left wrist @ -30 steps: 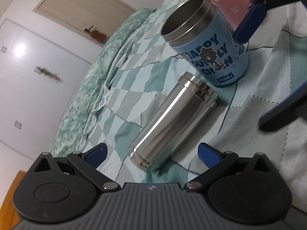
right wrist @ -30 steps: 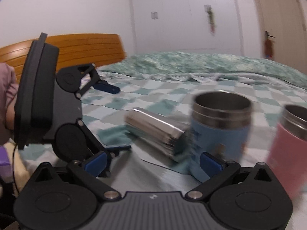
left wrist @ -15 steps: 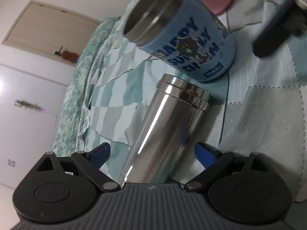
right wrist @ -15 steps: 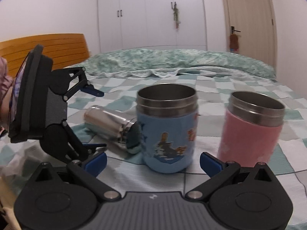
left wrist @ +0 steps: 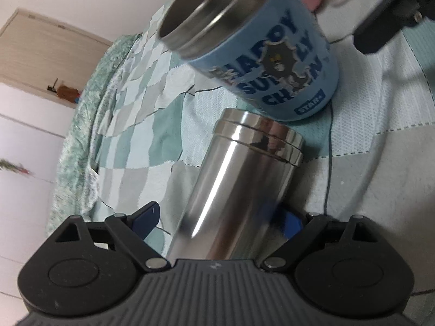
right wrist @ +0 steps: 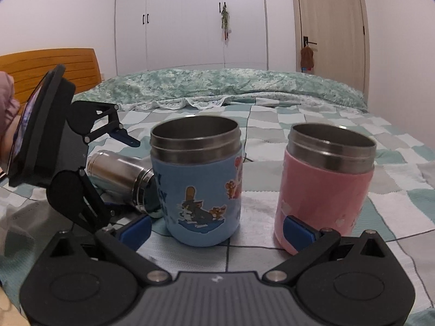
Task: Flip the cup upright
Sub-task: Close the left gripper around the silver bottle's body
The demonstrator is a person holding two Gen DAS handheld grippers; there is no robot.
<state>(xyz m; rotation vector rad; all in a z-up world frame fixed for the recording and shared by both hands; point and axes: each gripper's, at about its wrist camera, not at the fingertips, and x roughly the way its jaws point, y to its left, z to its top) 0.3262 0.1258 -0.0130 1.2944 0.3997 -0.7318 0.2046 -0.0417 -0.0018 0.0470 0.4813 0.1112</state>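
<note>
A steel cup [left wrist: 239, 187] lies on its side on the checked bedspread, its mouth toward the blue cup [left wrist: 261, 54]. My left gripper [left wrist: 217, 220] is open with its two fingers on either side of the cup's base end, not closed on it. In the right wrist view the steel cup [right wrist: 119, 174] lies left of the blue cup [right wrist: 201, 190], with the left gripper [right wrist: 119, 171] around its far end. My right gripper [right wrist: 217, 228] is open and empty, low in front of the blue and pink cups.
A pink cup [right wrist: 323, 190] stands upright to the right of the blue cup. A rumpled green quilt [right wrist: 217, 87] lies across the far side of the bed. A wooden headboard [right wrist: 40, 65] is at the left; a wardrobe and door stand behind.
My left gripper has moved forward along the lying steel cup, so the cup's base now sits between its fingers. My right gripper has drawn back and swung to face both upright cups.
</note>
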